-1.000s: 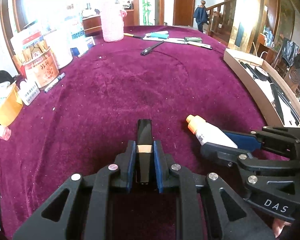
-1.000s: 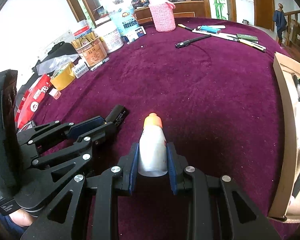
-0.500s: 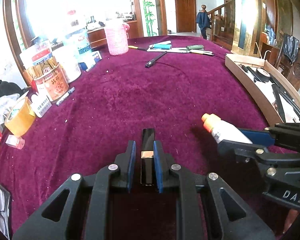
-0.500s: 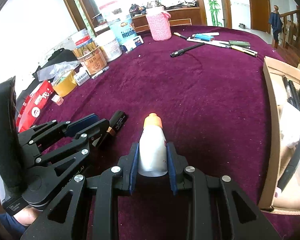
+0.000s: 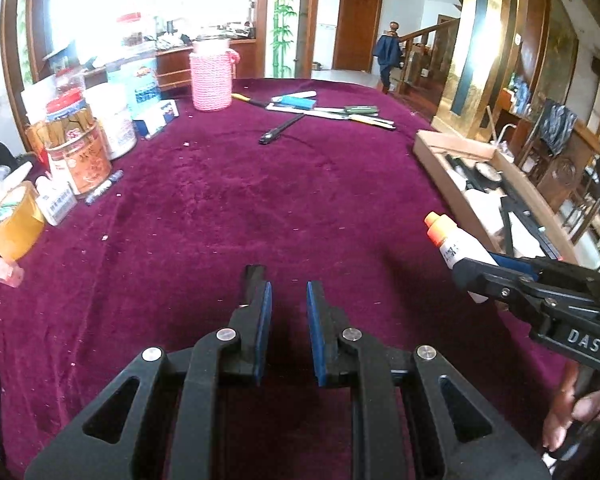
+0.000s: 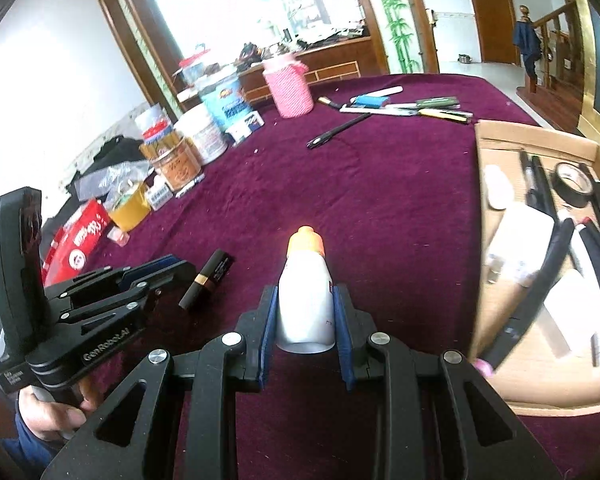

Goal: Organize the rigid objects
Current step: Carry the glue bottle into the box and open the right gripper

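Note:
My right gripper [image 6: 304,320] is shut on a white bottle with an orange cap [image 6: 306,292], held above the purple cloth; the bottle also shows in the left wrist view [image 5: 456,244]. My left gripper [image 5: 287,308] is open and empty. A black lipstick tube with a gold band [image 6: 207,278] lies on the cloth just beside the left gripper's fingertips [image 6: 168,270]; in the left wrist view only its tip [image 5: 254,274] shows behind the left finger. A cardboard box [image 6: 496,132] with black tools, tape and white items stands to the right.
Jars, tins, a yellow tape roll [image 5: 14,220] and small boxes line the left edge. A pink knitted jar [image 5: 212,76] and several pens and tools [image 5: 332,110] lie at the far side; a black pen [image 5: 282,130] lies nearer.
My left gripper has opened and let go of the lipstick tube, which now lies on the cloth. My right gripper has lifted and moved right toward the box with the bottle.

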Available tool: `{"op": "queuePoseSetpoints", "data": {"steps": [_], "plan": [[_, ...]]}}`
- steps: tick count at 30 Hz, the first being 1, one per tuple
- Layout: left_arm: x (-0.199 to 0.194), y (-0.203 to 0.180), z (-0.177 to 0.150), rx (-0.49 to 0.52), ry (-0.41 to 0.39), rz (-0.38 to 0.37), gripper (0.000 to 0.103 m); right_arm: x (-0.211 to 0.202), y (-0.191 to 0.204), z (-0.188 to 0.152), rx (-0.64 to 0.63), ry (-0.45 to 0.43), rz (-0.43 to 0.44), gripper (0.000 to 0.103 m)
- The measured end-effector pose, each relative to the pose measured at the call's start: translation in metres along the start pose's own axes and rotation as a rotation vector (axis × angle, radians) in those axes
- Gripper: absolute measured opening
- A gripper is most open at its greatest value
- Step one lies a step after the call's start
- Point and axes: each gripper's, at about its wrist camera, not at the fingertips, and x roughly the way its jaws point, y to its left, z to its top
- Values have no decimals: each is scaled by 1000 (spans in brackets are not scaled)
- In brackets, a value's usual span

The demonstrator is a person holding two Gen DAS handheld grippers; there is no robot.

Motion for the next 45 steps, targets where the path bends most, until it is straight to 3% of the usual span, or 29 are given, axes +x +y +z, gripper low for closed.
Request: {"op": "queuePoseSetpoints", "data": {"steps": [5, 14, 19, 25, 34, 45], "plan": [[-9, -23, 9, 24, -7, -40, 15, -21, -26, -1, 53, -54, 4, 24], [-17, -104, 42, 143, -32, -157, 15, -63, -96, -2, 192, -151, -41, 24], [-5, -160, 53, 211, -41, -244, 15, -86, -132, -5, 247, -199, -112, 24], [29, -208, 55, 224, 22, -352, 15, -98, -166, -11, 295, -196, -171, 24], [68, -243, 48, 228, 93, -372, 15, -98, -191, -13, 312, -166, -227, 24], [75, -249, 46, 242, 116, -353, 15, -87, -188, -10, 277, -141, -258, 24]]}}
